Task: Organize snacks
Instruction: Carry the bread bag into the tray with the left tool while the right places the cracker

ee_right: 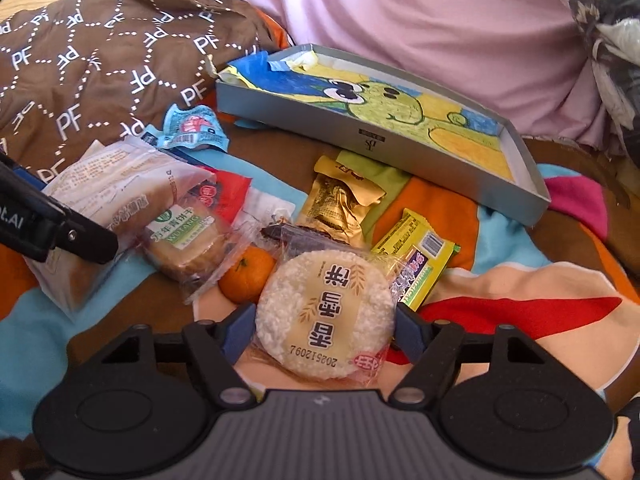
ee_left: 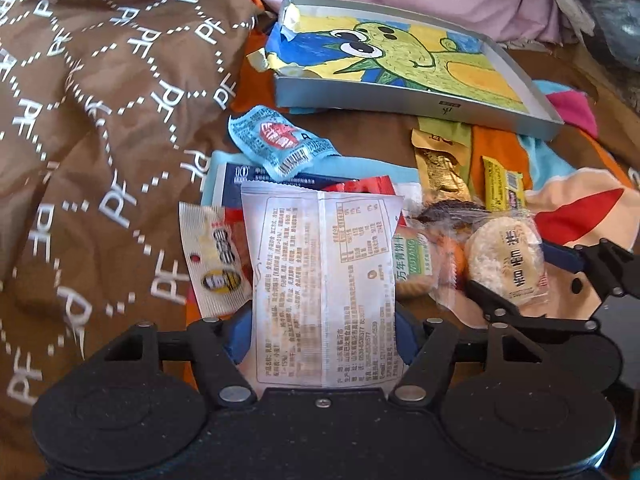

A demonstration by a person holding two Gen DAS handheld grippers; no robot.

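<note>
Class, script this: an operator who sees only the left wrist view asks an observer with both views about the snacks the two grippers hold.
Operator: My left gripper is clamped on a white packet, but I see only its printed back. What's inside?
Observer: Its other face is clear, and a brownish bread shows through.
Operator: Does the right gripper have the rice cake?
Observer: Yes, its pads press both sides of the cake.
Operator: Anything hidden beside it?
Observer: A mandarin, partly behind the cake's wrapper.

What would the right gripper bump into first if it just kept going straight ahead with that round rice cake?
Probably the dark-wrapped snack and the gold packet just beyond the rice cake held by the right gripper, then the grey tray. Depth is hard to judge.
</note>
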